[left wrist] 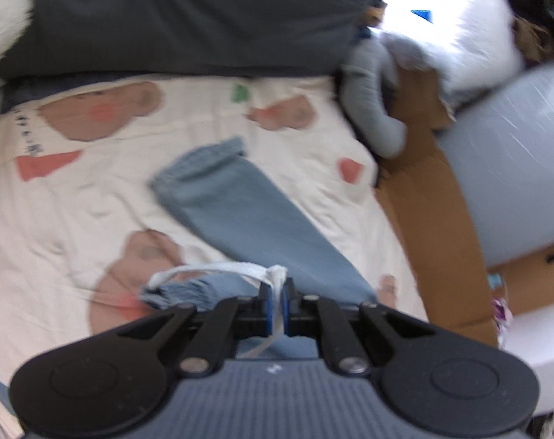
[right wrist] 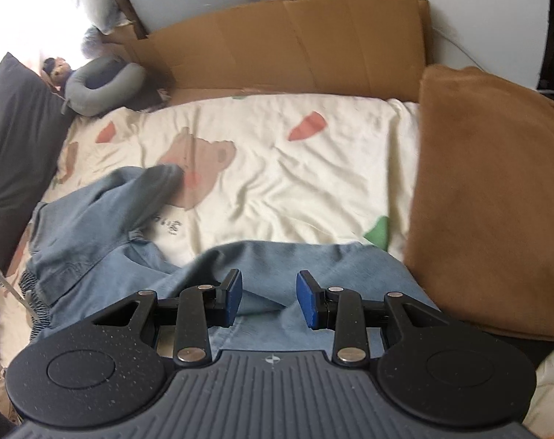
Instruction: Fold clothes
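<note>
Light blue jeans (left wrist: pixel 240 205) lie on a cream bedsheet (left wrist: pixel 75 197) printed with bears. My left gripper (left wrist: pixel 275 305) is shut on the jeans' white drawstring (left wrist: pixel 277 278) at the bunched waist, with one leg stretching away toward the far side. In the right wrist view the jeans (right wrist: pixel 104 234) lie crumpled across the sheet (right wrist: pixel 295 183). My right gripper (right wrist: pixel 268 300) is open, its blue pads (right wrist: pixel 308 303) just above a flat part of the denim.
A dark grey pillow (left wrist: pixel 189 18) lies at the far end. A grey neck pillow (right wrist: pixel 101 84), flattened cardboard (right wrist: pixel 295 44) and a brown blanket (right wrist: pixel 489 197) border the bed. A pale blue bolster (left wrist: pixel 515 161) lies at the right.
</note>
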Available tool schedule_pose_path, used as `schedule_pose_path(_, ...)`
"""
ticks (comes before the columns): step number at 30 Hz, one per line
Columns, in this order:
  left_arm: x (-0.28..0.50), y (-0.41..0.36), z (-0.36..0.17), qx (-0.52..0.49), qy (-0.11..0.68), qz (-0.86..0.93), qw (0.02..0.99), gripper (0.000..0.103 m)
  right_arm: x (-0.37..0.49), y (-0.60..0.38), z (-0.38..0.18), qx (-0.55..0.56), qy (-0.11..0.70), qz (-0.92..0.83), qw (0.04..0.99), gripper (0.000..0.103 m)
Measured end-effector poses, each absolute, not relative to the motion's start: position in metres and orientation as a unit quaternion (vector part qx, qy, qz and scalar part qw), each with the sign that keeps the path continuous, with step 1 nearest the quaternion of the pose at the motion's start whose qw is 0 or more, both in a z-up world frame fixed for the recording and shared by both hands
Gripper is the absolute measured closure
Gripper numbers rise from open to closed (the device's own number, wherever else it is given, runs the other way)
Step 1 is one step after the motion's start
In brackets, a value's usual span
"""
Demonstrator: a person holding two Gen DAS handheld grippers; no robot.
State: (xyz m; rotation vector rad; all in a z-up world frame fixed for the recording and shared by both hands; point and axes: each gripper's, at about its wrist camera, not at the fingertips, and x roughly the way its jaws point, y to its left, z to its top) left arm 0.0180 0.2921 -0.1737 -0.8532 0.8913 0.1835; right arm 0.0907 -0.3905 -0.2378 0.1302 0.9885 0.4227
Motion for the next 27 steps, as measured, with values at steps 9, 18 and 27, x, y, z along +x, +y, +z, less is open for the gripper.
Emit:
schedule_pose_path(9,0.039,0.221,-0.173,-0.391,0.440,0.005,0.808,0.098,0.089,-0.390,-0.239,0.061,0.469,0.208,0.856,0.063)
schedule_pose_path(18,0.064,0.161,-0.195,-0.359,0.488,-0.060,0.793,0.098,0.086,-0.393,-0.245,0.057,0.477,0.204,0.853,0.063)
schedule_pose_path(27,0.070,0.131,-0.224,-0.335,0.565,-0.078,0.750,0.051,0.086,-0.388,-0.247,0.056,0.477,0.207,0.852,0.063)
